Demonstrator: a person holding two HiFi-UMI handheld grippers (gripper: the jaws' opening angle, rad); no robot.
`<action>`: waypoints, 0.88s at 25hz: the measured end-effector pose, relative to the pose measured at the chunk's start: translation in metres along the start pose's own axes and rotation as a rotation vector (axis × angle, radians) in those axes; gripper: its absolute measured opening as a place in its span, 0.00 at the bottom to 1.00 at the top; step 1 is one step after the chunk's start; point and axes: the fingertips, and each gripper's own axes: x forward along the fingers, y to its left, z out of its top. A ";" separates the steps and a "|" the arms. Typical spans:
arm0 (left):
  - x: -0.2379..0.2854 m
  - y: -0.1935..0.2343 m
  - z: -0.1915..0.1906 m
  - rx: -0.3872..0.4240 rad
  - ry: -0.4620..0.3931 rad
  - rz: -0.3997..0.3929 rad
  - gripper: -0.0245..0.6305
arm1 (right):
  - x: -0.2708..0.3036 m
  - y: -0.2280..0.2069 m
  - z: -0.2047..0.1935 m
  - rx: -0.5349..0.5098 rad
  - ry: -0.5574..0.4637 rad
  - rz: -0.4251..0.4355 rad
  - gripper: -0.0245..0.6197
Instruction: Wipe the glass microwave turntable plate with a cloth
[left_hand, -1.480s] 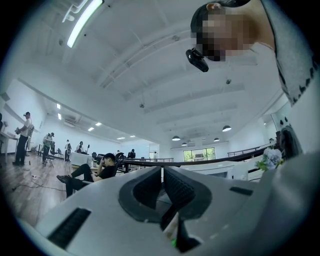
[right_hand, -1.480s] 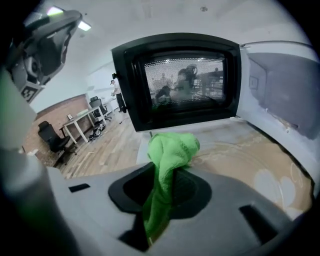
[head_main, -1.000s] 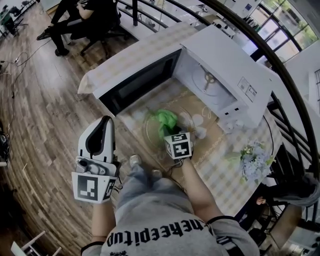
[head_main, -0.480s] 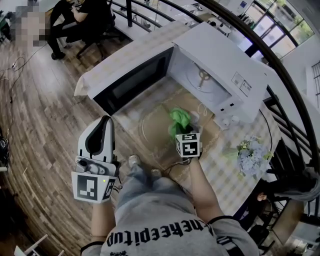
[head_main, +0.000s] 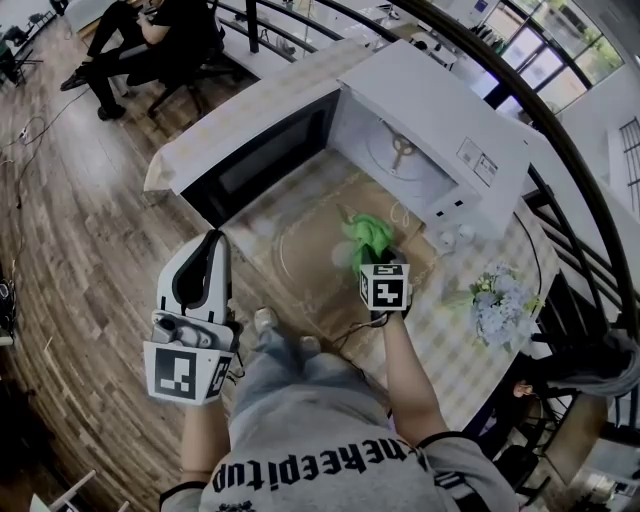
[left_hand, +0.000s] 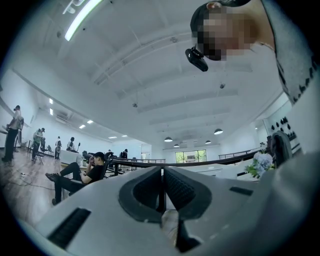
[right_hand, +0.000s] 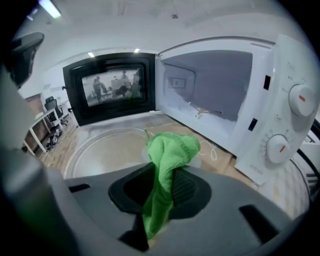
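On table (head_main: 455, 345), before open microwave (head_main: 440, 130): plate (head_main: 310, 268) lay flat, likely for reach. Right gripper (head_main: 370, 262) pinched cloth (head_main: 366, 236), wad at plate's 3 o'clock. Left gripper (head_main: 213, 240), jaws together, empty, hung unneeded at 7 o'clock.

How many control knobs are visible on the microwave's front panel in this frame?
2. Both are on the microwave panel, right of the open cavity: the upper knob near the top and the lower knob directly beneath it. None appear hidden.

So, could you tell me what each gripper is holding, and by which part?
The right gripper is shut on the green cloth, pinching its bunched middle; one end bulges past the jaws. The left gripper is shut on nothing.
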 end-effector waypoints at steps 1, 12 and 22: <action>-0.001 0.000 0.000 -0.001 0.000 0.001 0.06 | -0.003 0.011 0.003 0.009 -0.008 0.032 0.16; -0.007 -0.001 -0.003 -0.012 0.002 0.016 0.06 | -0.020 0.197 0.005 -0.140 -0.022 0.444 0.16; -0.019 -0.002 -0.002 -0.007 0.006 0.038 0.06 | -0.014 0.175 -0.010 -0.178 -0.024 0.407 0.17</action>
